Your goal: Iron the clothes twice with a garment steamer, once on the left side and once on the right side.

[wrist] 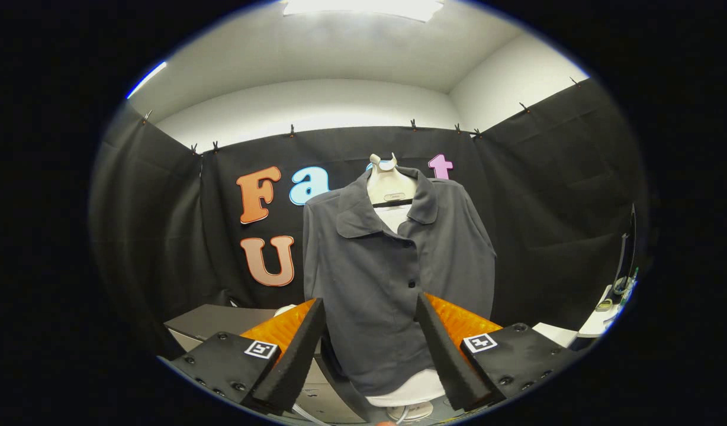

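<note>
Gripper (369, 355) jaws spread wide, holding nothing. Dark grey button-front shirt (387, 272) hangs beyond and between them on a white mannequin torso (392, 184), upright so both front sides are reachable. Steamer not identifiable; pass looks unstarted.

The light comes from a ceiling lamp (363, 7) above, which is overexposed and glares white. A thin light strip (145, 80) shines at the far left. The white wall (304, 109) is bright, while the black cloth (162, 236) stays dark and takes most of the light. The grey shirt (375, 266) is evenly lit and sharp, with soft shadows in its folds. Straight lines bend strongly toward the edges. The fingers (298, 355), spread apart, look slightly soft.
</note>
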The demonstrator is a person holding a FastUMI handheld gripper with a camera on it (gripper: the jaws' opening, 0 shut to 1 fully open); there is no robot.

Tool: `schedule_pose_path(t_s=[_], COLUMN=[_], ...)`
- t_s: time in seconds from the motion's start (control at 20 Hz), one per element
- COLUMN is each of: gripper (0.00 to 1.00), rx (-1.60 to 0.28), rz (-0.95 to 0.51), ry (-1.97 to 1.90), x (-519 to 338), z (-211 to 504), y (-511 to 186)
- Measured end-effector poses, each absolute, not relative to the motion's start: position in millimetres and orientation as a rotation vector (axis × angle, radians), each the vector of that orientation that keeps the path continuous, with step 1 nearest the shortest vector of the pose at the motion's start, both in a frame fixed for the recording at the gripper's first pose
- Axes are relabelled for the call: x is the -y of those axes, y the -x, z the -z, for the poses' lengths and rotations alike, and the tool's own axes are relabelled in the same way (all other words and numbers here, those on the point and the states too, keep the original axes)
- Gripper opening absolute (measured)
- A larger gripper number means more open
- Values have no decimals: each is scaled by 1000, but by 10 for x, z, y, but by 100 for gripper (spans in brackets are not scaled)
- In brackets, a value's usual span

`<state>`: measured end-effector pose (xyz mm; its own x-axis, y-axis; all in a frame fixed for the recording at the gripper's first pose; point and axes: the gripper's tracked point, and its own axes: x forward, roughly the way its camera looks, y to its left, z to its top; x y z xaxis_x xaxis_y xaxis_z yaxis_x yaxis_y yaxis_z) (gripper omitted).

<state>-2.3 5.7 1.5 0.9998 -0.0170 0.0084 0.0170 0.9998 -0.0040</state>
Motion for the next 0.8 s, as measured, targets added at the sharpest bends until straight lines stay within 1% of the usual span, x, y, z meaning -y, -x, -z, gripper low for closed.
schedule_pose_path(t_s=[0.3, 0.55, 0.8], gripper=[98, 98, 98], rx=[30, 29, -32], rz=[8, -66, -143], ry=[-22, -52, -118], x=[-169, -433, -839], z=[-86, -118, -85], y=[53, 61, -110])
